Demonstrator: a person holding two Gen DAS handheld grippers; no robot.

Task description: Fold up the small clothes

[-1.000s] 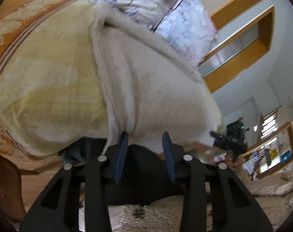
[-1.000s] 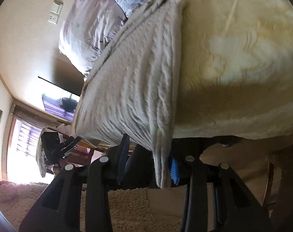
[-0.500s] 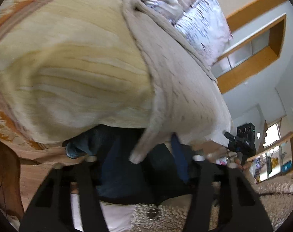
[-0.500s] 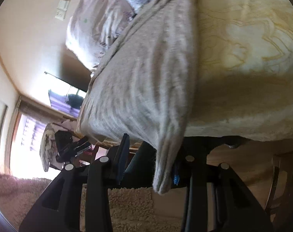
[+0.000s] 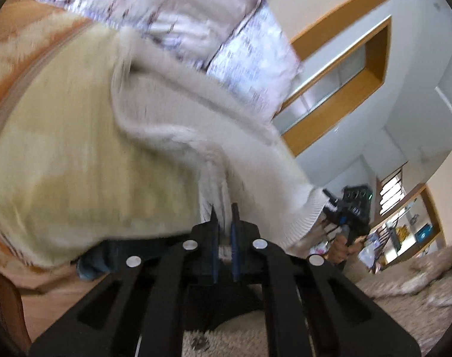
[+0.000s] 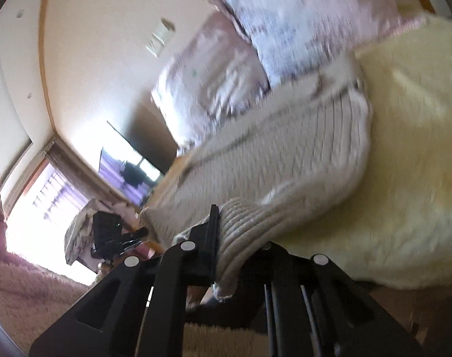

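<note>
A cream cable-knit sweater [image 5: 196, 113] lies on a pale yellow blanket [image 5: 77, 154] over a bed. My left gripper [image 5: 224, 220] has its jaws closing tight on the sweater's lower edge, and the blue pads press a fold of knit between them. In the right wrist view the same sweater [image 6: 285, 154] bunches toward my right gripper [image 6: 235, 238], whose jaws are closing on the ribbed hem [image 6: 241, 232]. The cloth covers its right finger. Each gripper shows in the other's view: the right one [image 5: 349, 208] and the left one [image 6: 113, 235].
Two pale patterned pillows [image 5: 202, 20] lean at the head of the bed, also visible as pillows [image 6: 285, 29]. A shaggy rug [image 5: 404, 282] covers the floor below. A person's pink fluffy sleeve [image 6: 23, 282] fills the lower left. A dark garment [image 5: 107, 255] hangs under the blanket's edge.
Both grippers stood open around the sweater's hanging edge; now both are clamped on it. Both have risen and tilted up, and the hem lifts and bunches toward them.
</note>
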